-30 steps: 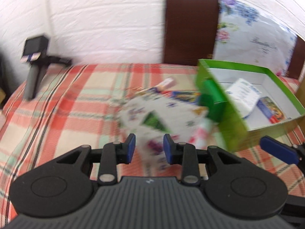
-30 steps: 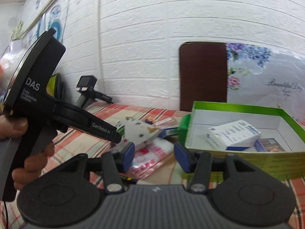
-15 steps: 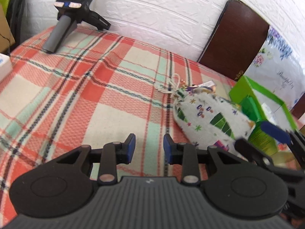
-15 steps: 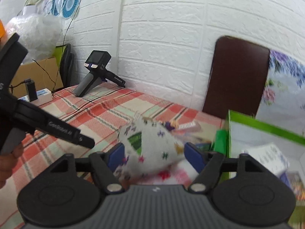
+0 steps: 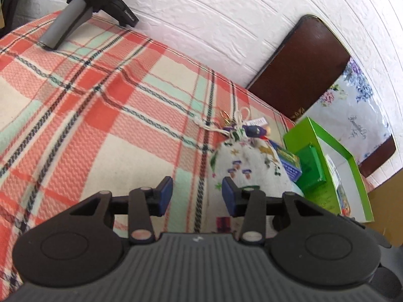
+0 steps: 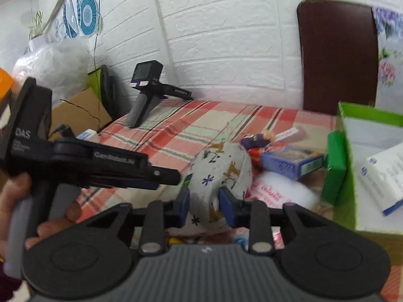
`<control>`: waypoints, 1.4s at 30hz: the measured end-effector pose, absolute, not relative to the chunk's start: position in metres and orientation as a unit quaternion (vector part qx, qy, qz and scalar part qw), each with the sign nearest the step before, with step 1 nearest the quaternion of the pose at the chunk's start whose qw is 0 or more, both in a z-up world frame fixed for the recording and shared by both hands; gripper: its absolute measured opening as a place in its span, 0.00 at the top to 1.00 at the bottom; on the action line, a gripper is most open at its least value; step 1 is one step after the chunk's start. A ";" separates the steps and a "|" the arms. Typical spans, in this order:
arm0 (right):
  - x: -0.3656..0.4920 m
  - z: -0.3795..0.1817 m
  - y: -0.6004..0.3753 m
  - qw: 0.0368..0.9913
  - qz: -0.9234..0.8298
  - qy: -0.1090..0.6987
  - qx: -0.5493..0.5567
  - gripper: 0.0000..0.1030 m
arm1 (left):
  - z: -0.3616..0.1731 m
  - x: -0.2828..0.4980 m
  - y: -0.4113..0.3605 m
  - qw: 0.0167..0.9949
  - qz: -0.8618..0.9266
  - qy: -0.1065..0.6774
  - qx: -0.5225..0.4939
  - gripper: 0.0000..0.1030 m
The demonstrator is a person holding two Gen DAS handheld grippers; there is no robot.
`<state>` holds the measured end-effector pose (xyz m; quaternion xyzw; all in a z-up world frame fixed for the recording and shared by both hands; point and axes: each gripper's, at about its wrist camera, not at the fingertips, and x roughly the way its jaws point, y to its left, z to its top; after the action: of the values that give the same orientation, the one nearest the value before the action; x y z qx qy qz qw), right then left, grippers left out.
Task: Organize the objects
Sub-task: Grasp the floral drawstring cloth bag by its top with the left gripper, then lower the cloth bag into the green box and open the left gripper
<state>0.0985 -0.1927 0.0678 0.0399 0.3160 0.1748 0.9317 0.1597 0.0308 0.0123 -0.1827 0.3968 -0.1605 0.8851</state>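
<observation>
A white fabric pouch (image 6: pixel 221 166) with small coloured prints lies on the plaid cloth, its drawstring end pointing away. My right gripper (image 6: pixel 204 201) is closing, and its blue pads pinch the pouch's near end. My left gripper (image 5: pixel 197 193) hovers over bare cloth just left of the pouch (image 5: pixel 246 161); its jaws are opening with nothing between them. A green open box (image 6: pixel 345 136) stands at the right with a white carton (image 6: pixel 382 176) inside. In the right wrist view a hand holds the left gripper at the left.
Beside the pouch lie a blue carton (image 6: pixel 289 163), a purple figure (image 6: pixel 254 141) and a pink-printed packet (image 6: pixel 277 191). A spare handheld gripper (image 5: pixel 73 17) stands at the cloth's far left. A brown chair back (image 6: pixel 337 55) leans on the white wall. Cardboard (image 6: pixel 78 110) sits off the left edge.
The right jaws spread around the pouch, then closed onto its near end. The left gripper swung left off the pouch onto bare cloth, rolled, and its jaws parted a little.
</observation>
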 end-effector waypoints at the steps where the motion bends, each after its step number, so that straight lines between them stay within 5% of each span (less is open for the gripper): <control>1: 0.100 0.067 -0.194 0.931 0.175 0.318 0.044 0.64 | 0.013 0.160 0.030 0.886 -0.165 0.395 -0.180 0.51; 2: 0.105 0.067 -0.196 0.928 0.178 0.324 0.051 0.62 | 0.013 0.159 0.028 0.886 -0.170 0.393 -0.177 0.46; 4: 0.110 0.062 -0.193 0.924 0.183 0.332 0.048 0.54 | 0.010 0.158 0.024 0.884 -0.187 0.394 -0.170 0.20; 8: 0.110 0.050 -0.178 0.933 0.171 0.316 0.001 0.49 | -0.008 0.160 0.021 0.872 -0.230 0.387 -0.191 0.17; 12: 0.100 0.053 -0.172 0.943 0.148 0.299 -0.016 0.53 | -0.008 0.163 0.035 0.862 -0.228 0.392 -0.227 0.30; 17: 0.098 0.055 -0.186 0.946 0.135 0.295 0.000 0.50 | -0.009 0.166 0.038 0.846 -0.228 0.398 -0.272 0.30; 19: 0.109 0.049 -0.189 0.938 0.146 0.315 0.020 0.47 | -0.014 0.169 0.026 0.837 -0.246 0.410 -0.265 0.44; 22: 0.112 0.054 -0.181 0.936 0.146 0.321 0.007 0.71 | -0.011 0.165 0.024 0.834 -0.251 0.403 -0.282 0.63; 24: 0.100 0.062 -0.176 0.941 0.158 0.300 -0.005 0.77 | 0.003 0.154 0.031 0.838 -0.256 0.389 -0.285 0.70; 32: 0.048 0.109 -0.194 0.982 0.114 0.145 -0.044 0.77 | 0.080 0.120 -0.012 0.885 -0.307 0.283 -0.208 0.70; 42: 0.033 0.092 -0.317 0.988 -0.013 0.151 0.031 0.77 | 0.070 0.147 -0.164 0.854 -0.386 0.330 -0.112 0.70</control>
<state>0.0330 -0.3170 0.0919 0.0305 0.1509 -0.0132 0.9880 0.1470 -0.1636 0.0703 -0.1121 0.3300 -0.3857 0.8543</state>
